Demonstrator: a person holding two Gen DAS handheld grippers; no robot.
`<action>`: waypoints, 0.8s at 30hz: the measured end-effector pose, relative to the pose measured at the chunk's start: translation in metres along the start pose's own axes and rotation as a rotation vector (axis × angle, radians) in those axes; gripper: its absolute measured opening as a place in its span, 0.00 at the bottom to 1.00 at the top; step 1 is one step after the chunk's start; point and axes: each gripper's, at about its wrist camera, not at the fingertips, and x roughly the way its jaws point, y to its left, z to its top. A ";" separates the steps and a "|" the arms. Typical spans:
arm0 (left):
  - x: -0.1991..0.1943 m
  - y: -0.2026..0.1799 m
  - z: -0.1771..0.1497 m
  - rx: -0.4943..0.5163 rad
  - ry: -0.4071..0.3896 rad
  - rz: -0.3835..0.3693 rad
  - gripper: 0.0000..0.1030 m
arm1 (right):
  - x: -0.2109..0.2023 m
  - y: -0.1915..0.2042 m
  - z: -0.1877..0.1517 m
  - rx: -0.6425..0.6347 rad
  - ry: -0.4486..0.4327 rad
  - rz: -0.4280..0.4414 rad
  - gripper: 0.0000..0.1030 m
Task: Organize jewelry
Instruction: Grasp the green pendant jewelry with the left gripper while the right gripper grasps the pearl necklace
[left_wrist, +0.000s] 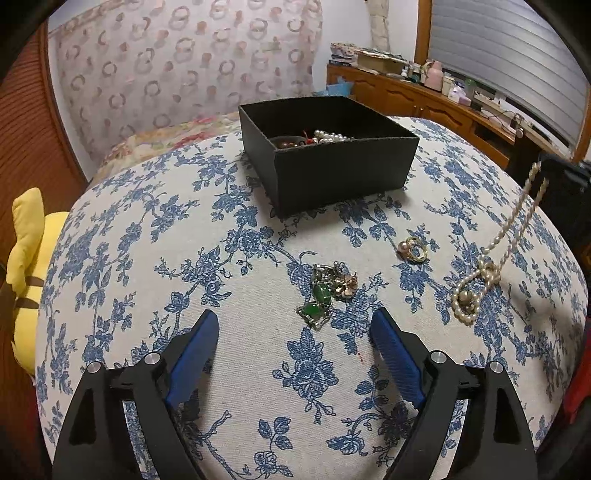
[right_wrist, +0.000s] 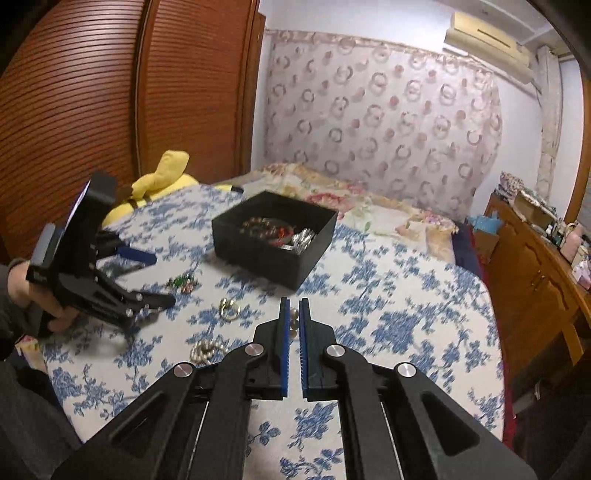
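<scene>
- We are midway through tidying: the black box (left_wrist: 328, 155) already holds pearls and other pieces, while several items lie on the blue-flowered cloth (left_wrist: 229, 280).
- Our right gripper (right_wrist: 294, 321) is clenched on the pearl necklace (left_wrist: 480, 273). In the right wrist view a few beads show between the blue pads (right_wrist: 283, 332).
- In the left wrist view the strand rises taut toward two o'clock, with its lower coil resting on the cloth at about three o'clock.
- We judge the step in hand to be lifting the necklace to carry it to the box, which sits at twelve o'clock of the left gripper.
- The next move calls for raising the strand until the coil clears the cloth, then bringing it over the box rim before letting go. A trailing end could snag the box wall or drag the gold ring (left_wrist: 415, 249) lying near it.
- Our left gripper (left_wrist: 295, 336) hovers tilted down over the cloth, fingers released and spread wide with nothing between them.
- The green-stone pieces (left_wrist: 319, 299) lie just ahead of it at twelve o'clock and look like its likely next pick.
- In the right wrist view a hand (right_wrist: 40, 299) holds the left gripper at nine o'clock.
</scene>
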 end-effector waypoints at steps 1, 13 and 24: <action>-0.001 -0.001 0.000 0.001 -0.003 -0.005 0.79 | -0.002 -0.002 0.003 0.004 -0.011 -0.007 0.05; -0.001 -0.006 0.007 0.001 -0.017 -0.027 0.38 | -0.004 -0.011 0.013 0.010 -0.031 -0.028 0.05; 0.001 0.008 0.010 -0.023 -0.015 -0.036 0.19 | 0.005 -0.001 0.007 0.006 -0.010 0.000 0.05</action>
